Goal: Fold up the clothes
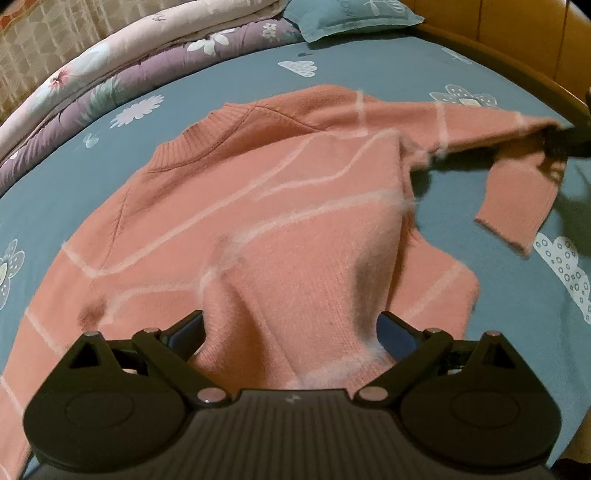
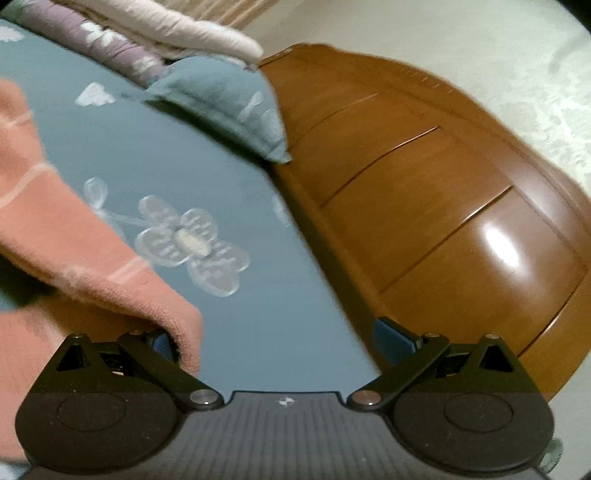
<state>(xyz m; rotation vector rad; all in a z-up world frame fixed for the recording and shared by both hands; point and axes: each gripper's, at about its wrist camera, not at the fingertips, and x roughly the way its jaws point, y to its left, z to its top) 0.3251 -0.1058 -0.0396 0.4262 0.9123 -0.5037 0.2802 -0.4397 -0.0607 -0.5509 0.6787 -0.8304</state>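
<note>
A salmon-pink knit sweater (image 1: 258, 184) with thin white lines lies front up on the teal bed sheet (image 1: 369, 74), collar toward the far left. My left gripper (image 1: 291, 332) is open at the hem, and a raised bunch of the knit fills the gap between its fingers. The sweater's right sleeve (image 1: 480, 125) is held off the bed at the far right, its cuff (image 1: 517, 210) hanging down. There my right gripper (image 1: 569, 138) shows as a dark blur. In the right wrist view my right gripper (image 2: 277, 341) is open, with the sleeve (image 2: 74, 240) draped over its left finger.
A folded floral quilt (image 1: 110, 74) runs along the far left side of the bed. A teal pillow (image 1: 351, 18) lies at the head, against the wooden headboard (image 2: 424, 203). The bed's wooden edge (image 1: 535, 85) is close to the right gripper.
</note>
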